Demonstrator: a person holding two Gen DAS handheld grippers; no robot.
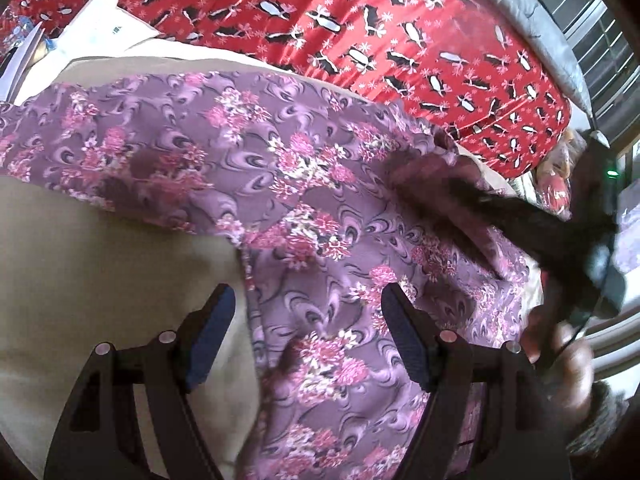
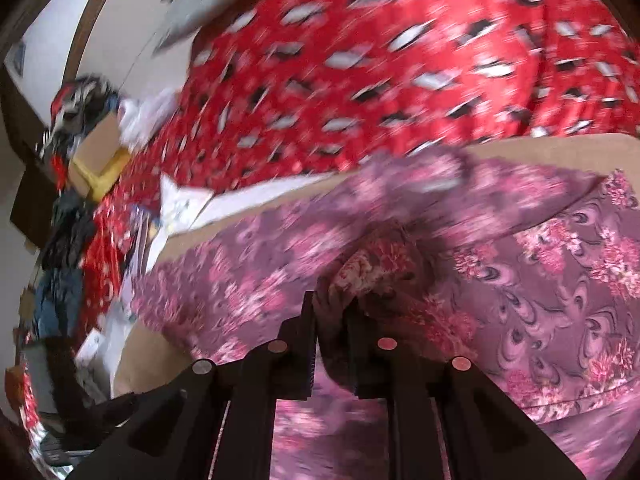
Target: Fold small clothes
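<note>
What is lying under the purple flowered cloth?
A plain beige surface shows under the purple flowered cloth, with a red patterned sheet beyond it. What lies beneath the cloth's middle is covered and cannot be seen.

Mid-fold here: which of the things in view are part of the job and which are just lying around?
Job:
- purple floral garment
- right gripper, shut on a bunch of it
- left gripper, open over it
- tan surface under it

Lying about:
- red penguin-print cloth
- white papers
- cardboard box
</note>
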